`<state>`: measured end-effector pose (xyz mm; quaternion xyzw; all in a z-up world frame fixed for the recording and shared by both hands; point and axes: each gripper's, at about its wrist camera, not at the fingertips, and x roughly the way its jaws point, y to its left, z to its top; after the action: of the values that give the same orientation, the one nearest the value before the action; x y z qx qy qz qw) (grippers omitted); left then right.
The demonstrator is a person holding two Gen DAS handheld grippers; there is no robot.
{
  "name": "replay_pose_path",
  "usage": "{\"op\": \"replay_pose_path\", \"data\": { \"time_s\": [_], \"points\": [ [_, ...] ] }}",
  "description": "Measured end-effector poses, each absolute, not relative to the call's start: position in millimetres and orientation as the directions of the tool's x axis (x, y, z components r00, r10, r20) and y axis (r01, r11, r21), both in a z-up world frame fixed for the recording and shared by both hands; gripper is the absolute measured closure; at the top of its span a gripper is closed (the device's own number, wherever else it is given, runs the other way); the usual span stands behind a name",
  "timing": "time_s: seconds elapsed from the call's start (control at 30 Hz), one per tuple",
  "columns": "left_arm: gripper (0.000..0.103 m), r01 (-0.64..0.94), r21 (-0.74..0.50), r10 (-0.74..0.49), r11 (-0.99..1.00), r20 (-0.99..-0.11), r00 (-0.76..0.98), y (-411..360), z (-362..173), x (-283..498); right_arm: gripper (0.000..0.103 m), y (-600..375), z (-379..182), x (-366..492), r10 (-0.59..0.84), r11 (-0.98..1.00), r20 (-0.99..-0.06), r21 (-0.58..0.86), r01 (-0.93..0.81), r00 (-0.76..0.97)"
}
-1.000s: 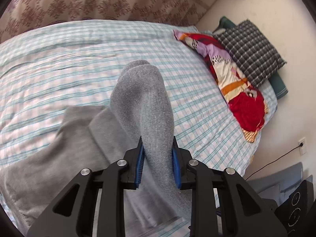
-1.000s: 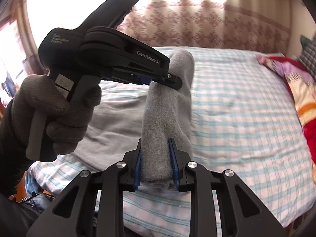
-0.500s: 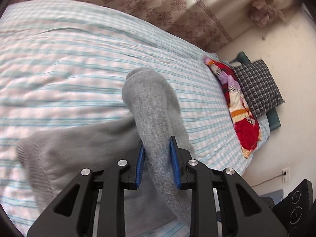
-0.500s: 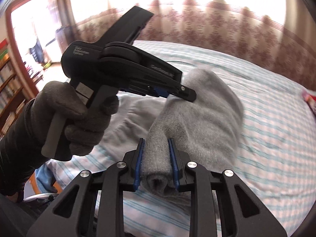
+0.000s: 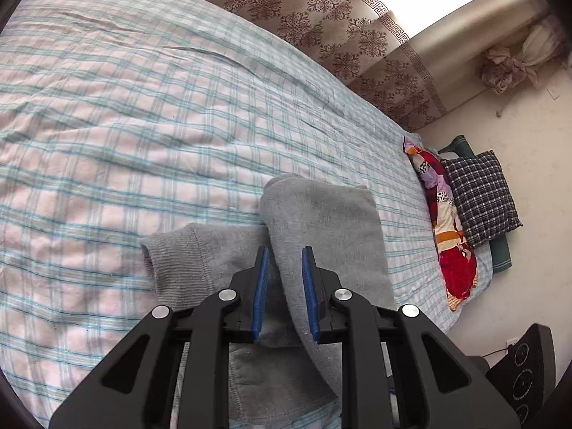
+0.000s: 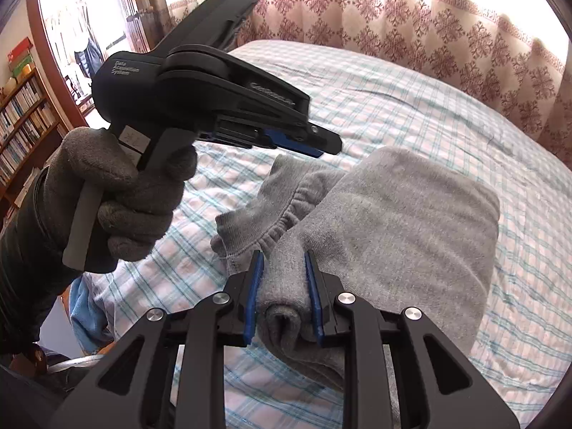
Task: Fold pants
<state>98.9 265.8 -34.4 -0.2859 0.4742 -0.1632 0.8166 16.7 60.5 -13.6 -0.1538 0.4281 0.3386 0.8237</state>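
Observation:
Grey sweatpants [image 5: 321, 221] lie doubled over on the plaid bed sheet [image 5: 143, 107]. A ribbed elastic end [image 5: 178, 257] sticks out to the left from under the fold. My left gripper [image 5: 284, 254] has its jaws closing, with the folded edge between the blue pads. In the right wrist view the left gripper [image 6: 321, 144] is side-on in a gloved hand [image 6: 118, 196], just above the gathered waistband [image 6: 271, 221]. My right gripper [image 6: 283, 254] is shut on a rolled edge of the pants [image 6: 411, 232], low over the bed.
A patterned curtain [image 6: 429, 28] runs along the far side of the bed. A colourful pillow [image 5: 450, 236] and a checked pillow [image 5: 479, 196] lie at the right end. A black speaker [image 5: 522, 368] stands on the floor. A bookshelf [image 6: 21, 121] stands far left.
Both grippers have carried the raised fold across the bed and down. The fold hung upright before; now it lies spread over the lower layer of the pants.

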Motion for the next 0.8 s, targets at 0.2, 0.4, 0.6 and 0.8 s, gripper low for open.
{"op": "replay_pose_path", "data": {
  "time_s": [0.2, 0.4, 0.6, 0.8],
  "points": [
    [0.045, 0.017, -0.635, -0.578, 0.772, -0.691, 0.435, 249, -48, 100, 0.08, 63, -16, 16, 0.415, 0.723, -0.815, 0.026, -0.691, 0.404],
    [0.043, 0.028, -0.643, -0.603, 0.766, -0.702, 0.379, 229, -59, 107, 0.08, 63, -15, 18, 0.418, 0.727, -0.809, 0.025, -0.686, 0.414],
    [0.044, 0.033, -0.675, -0.642, 0.737, -0.684, 0.346, 214, -68, 114, 0.08, 58, -15, 13, 0.428, 0.729, -0.803, 0.035, -0.684, 0.415],
    [0.085, 0.029, -0.677, -0.639, 0.736, -0.68, 0.358, 209, -67, 118, 0.08, 53, -15, 12, 0.433, 0.733, -0.798, 0.041, -0.679, 0.42]
  ]
}}
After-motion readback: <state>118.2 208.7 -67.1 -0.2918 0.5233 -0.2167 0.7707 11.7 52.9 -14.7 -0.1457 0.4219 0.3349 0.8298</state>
